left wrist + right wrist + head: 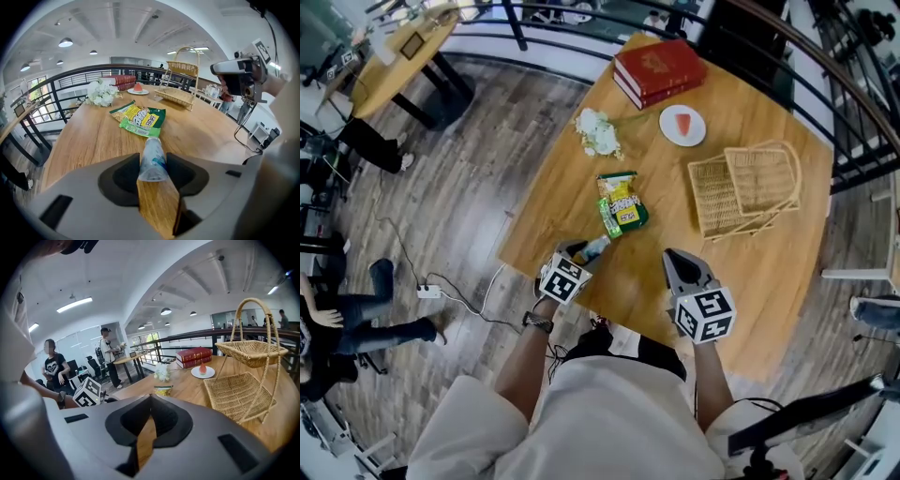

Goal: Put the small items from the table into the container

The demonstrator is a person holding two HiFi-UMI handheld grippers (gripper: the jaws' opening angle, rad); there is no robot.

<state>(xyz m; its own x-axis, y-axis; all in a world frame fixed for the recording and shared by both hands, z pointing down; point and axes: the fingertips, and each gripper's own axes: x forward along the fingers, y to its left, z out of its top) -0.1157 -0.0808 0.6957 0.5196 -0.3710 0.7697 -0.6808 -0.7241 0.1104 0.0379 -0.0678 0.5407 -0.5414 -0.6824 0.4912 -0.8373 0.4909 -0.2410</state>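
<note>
Your left gripper (pixel 153 164) has its jaws clamped on a small clear bottle (pixel 152 152) with a teal label. It sits by the near edge of the bench (pixel 89 140), just short of the glossy green-and-yellow snack packets (pixel 140 119). Bare, smooth wood runs on to the woven wicker basket (pixel 180 82). Right gripper (pixel 149 404) — jaws together, empty.

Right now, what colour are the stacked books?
The books are dark red, clearest in the head view.

Small clear bottle (pixel 152 159) lies near desk (pixel 750 281) edge; yellow-green snack packets (pixel 622 204) flat just beyond; two-tier wicker basket (pixel 745 187) stands well right.
</note>
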